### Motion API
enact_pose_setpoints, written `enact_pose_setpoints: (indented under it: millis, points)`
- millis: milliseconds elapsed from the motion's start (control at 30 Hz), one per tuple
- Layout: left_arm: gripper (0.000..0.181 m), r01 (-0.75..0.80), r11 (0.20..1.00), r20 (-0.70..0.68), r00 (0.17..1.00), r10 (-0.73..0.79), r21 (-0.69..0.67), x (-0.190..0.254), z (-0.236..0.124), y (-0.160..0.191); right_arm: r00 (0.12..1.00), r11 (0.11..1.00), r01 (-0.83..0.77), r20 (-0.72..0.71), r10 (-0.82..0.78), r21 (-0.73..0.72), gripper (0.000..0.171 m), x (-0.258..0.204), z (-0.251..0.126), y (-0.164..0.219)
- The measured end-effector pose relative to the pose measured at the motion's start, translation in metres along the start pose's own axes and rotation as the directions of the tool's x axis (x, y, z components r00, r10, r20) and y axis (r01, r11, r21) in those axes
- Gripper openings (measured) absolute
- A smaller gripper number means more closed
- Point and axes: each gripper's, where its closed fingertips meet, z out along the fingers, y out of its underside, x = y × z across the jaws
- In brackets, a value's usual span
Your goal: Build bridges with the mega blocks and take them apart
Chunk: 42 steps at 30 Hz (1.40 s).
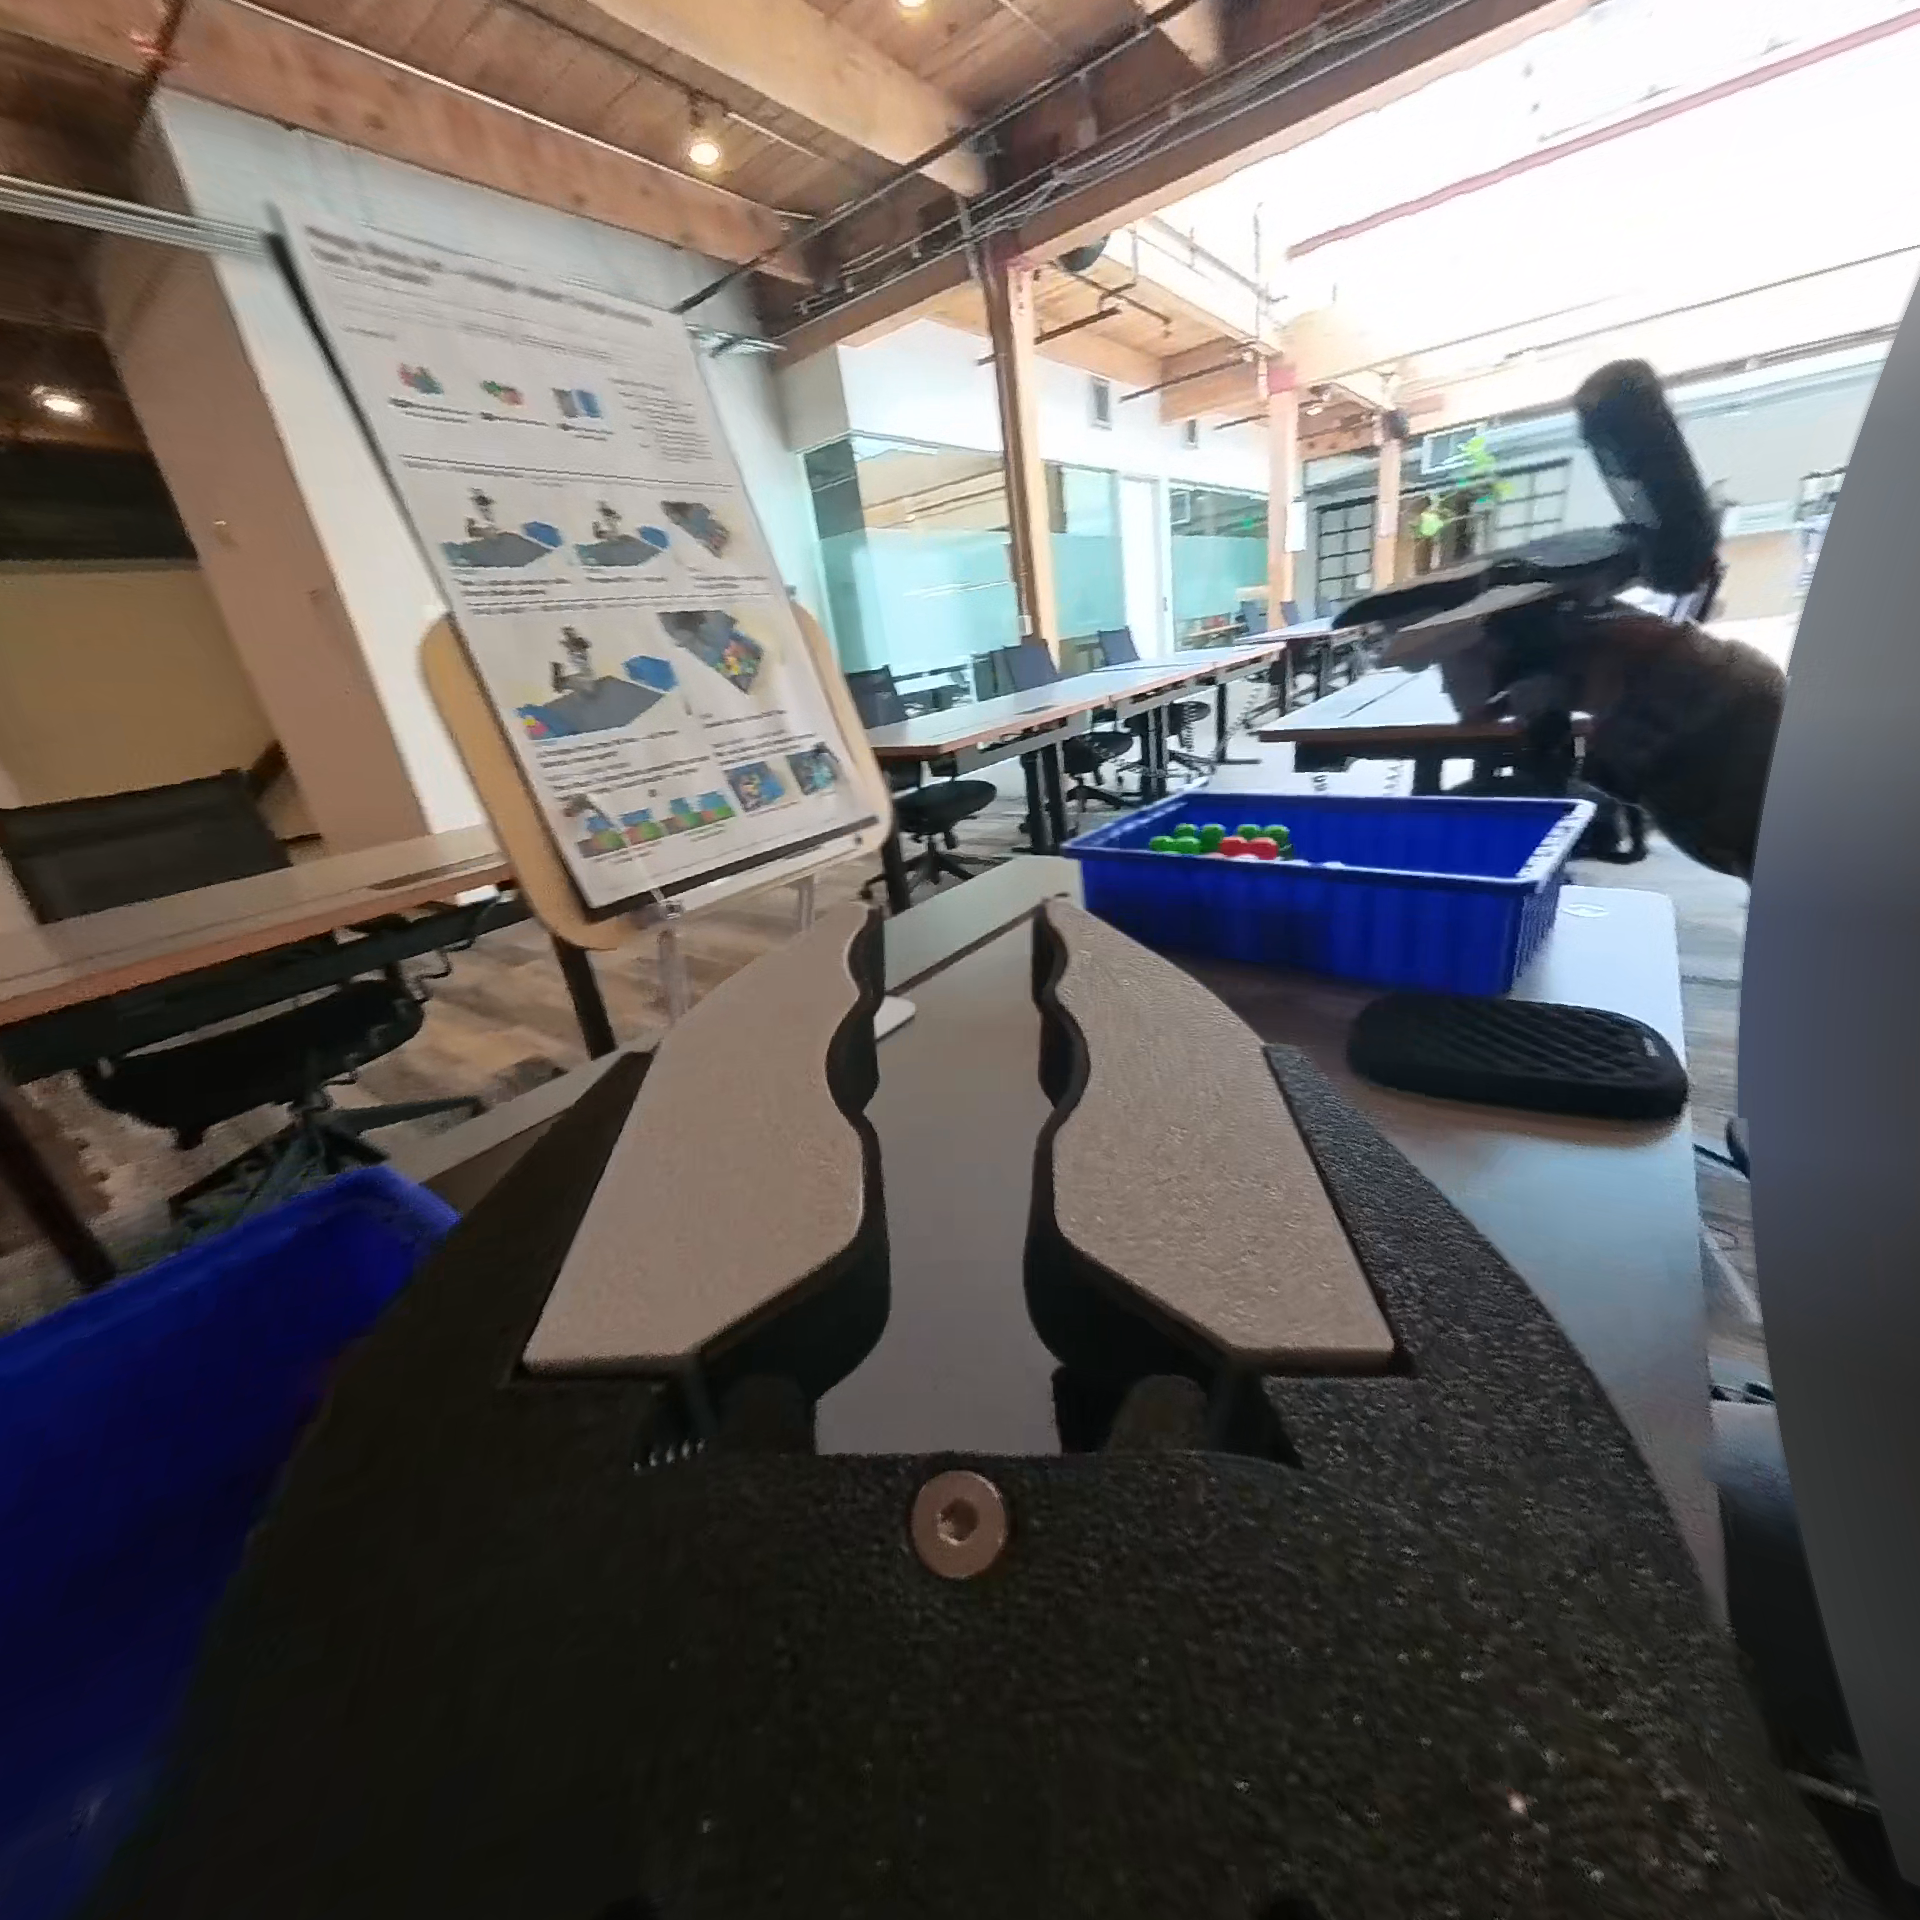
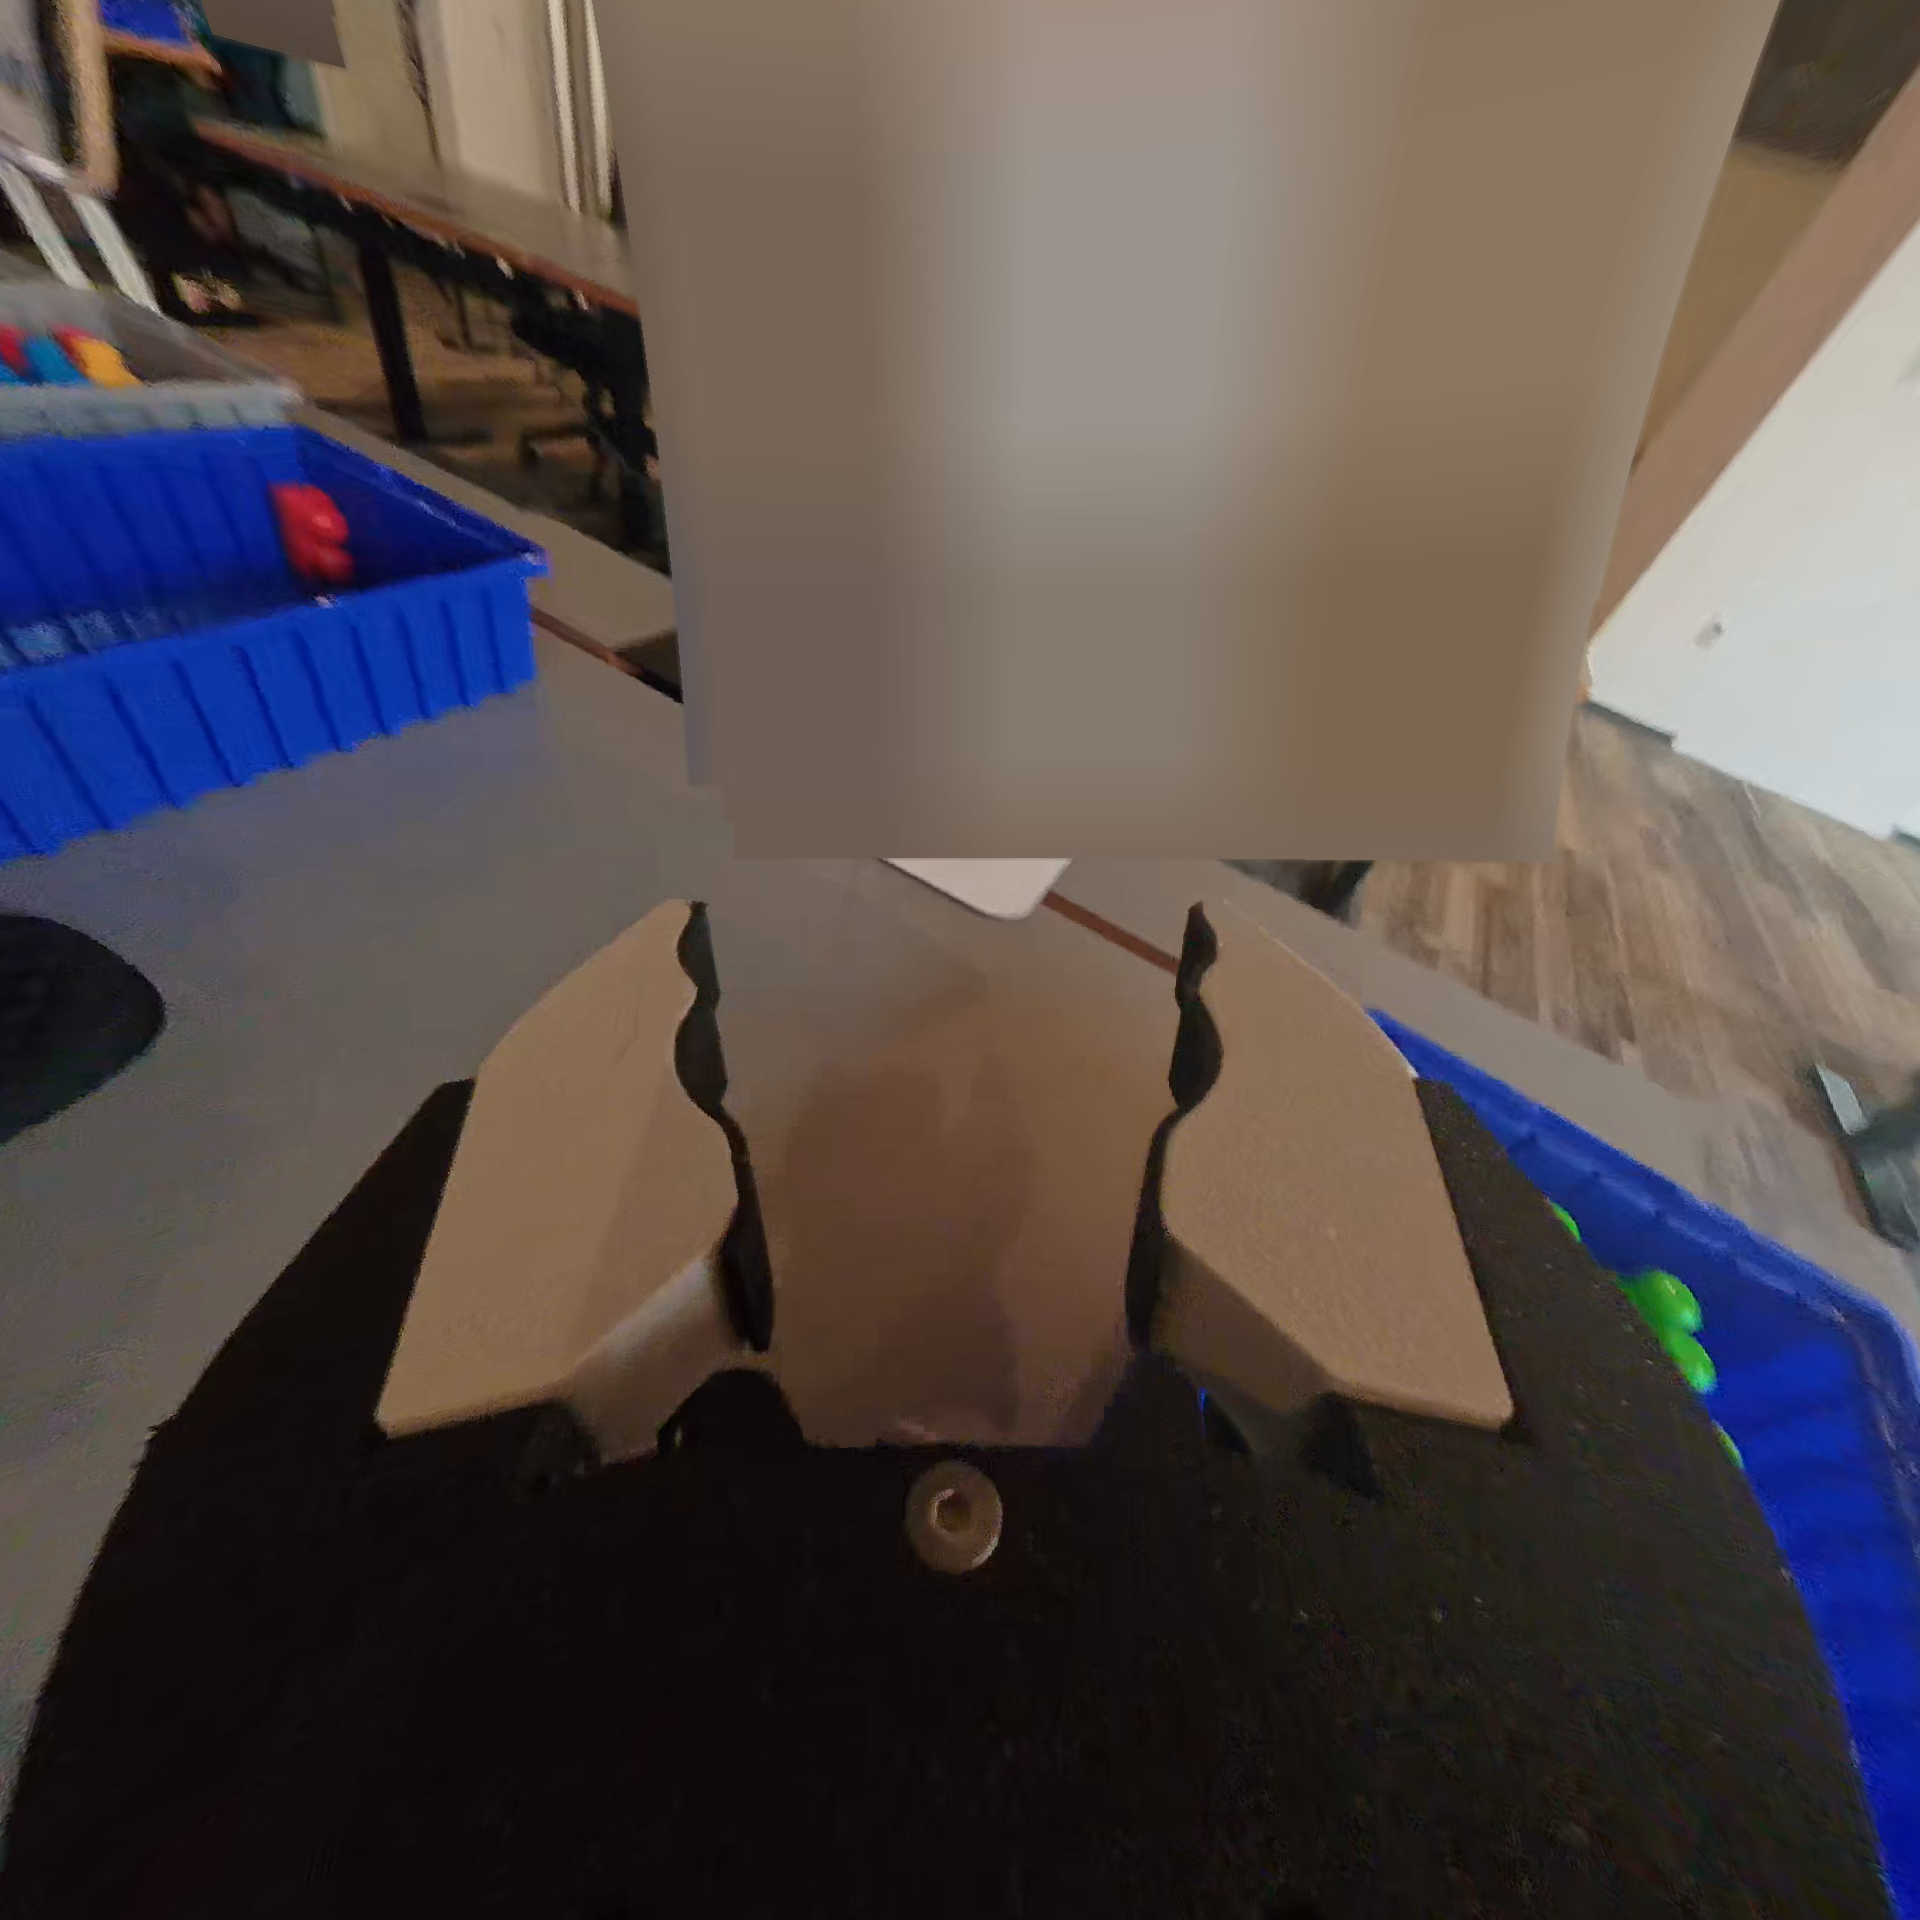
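Building has not begun, I judge: left gripper (image 1: 956, 935) parted narrowly and right gripper (image 2: 945, 920) spread wide, both empty above the desk (image 1: 1558, 1195), must next reach the mega blocks (image 1: 1226, 840) in the blue bin (image 1: 1320, 914) ahead-right of the left gripper.

The left gripper (image 1: 958, 925) has a black body with a rough, grainy surface. One silver hex screw (image 1: 958, 1523) sits in the middle of this body, and above the screw two flat beige fingers (image 1: 727, 1153) with wavy black inner edges reach forward. The right gripper (image 2: 945, 914) is built the same way: a black grainy body, a silver screw (image 2: 953, 1515) in its middle, and above the screw two beige fingers (image 2: 582, 1226) with dark, wavy inner pads.
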Motion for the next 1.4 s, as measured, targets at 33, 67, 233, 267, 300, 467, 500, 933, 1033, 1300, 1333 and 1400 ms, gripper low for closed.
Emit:
enact_pose_setpoints:
  millis: [33,67,233,267,300,467,500,933,1033,1300,1333,1400]
  points:
    - [0.022,-0.010,1.000,0.021,1.000,0.010,-0.005,-0.008,-0.006,-0.006,1.000,0.999,0.002,0.018,-0.002,0.042,0.083,-0.005,-0.001,-0.005]
    - [0.018,-0.020,1.000,0.046,0.999,0.020,-0.013,-0.017,-0.013,-0.011,0.999,0.996,0.004,0.037,-0.007,0.084,0.082,-0.010,-0.002,-0.011]
    - [0.000,-0.169,0.975,0.159,0.969,0.191,-0.146,-0.059,-0.044,-0.028,0.995,0.979,0.060,0.063,-0.074,0.193,0.084,-0.029,0.000,-0.021]
    - [0.000,-0.184,0.964,0.170,0.961,0.217,-0.191,-0.066,-0.048,-0.027,0.995,0.980,0.071,0.054,-0.083,0.183,0.086,-0.030,0.002,-0.019]
    - [0.000,-0.178,0.954,0.199,0.953,0.228,-0.241,-0.075,-0.053,-0.025,0.995,0.983,0.075,0.049,-0.084,0.166,0.086,-0.031,0.004,-0.016]
    - [0.000,-0.163,0.904,0.161,0.957,0.242,-0.395,-0.105,-0.054,-0.003,0.978,0.993,0.098,0.181,-0.108,0.064,0.015,-0.059,0.012,0.004]
    - [0.000,-0.163,0.898,0.137,0.962,0.238,-0.410,-0.112,-0.050,0.004,0.974,0.991,0.105,0.194,-0.119,0.082,0.005,-0.063,0.013,0.003]
    - [0.056,-0.100,0.704,-0.164,0.986,-0.023,-0.703,-0.220,0.024,0.153,0.984,0.992,0.121,0.132,-0.123,0.025,0.011,-0.079,0.028,-0.005]
    - [0.073,-0.227,0.659,-0.308,0.951,-0.008,-0.718,-0.224,0.030,0.179,0.982,0.991,0.128,0.137,-0.130,0.026,0.011,-0.083,0.030,-0.011]
    - [0.081,-0.408,0.577,-0.569,0.813,-0.123,-0.708,-0.216,0.026,0.226,0.986,0.995,0.091,0.133,-0.097,0.046,0.014,-0.085,0.033,-0.023]
    - [0.082,-0.436,0.545,-0.588,0.798,-0.134,-0.716,-0.215,0.023,0.235,0.987,0.995,0.088,0.133,-0.093,0.045,0.014,-0.085,0.034,-0.023]
    - [0.083,-0.480,0.497,-0.614,0.776,-0.144,-0.723,-0.216,0.021,0.249,0.988,0.996,0.077,0.133,-0.082,0.042,0.014,-0.085,0.035,-0.024]
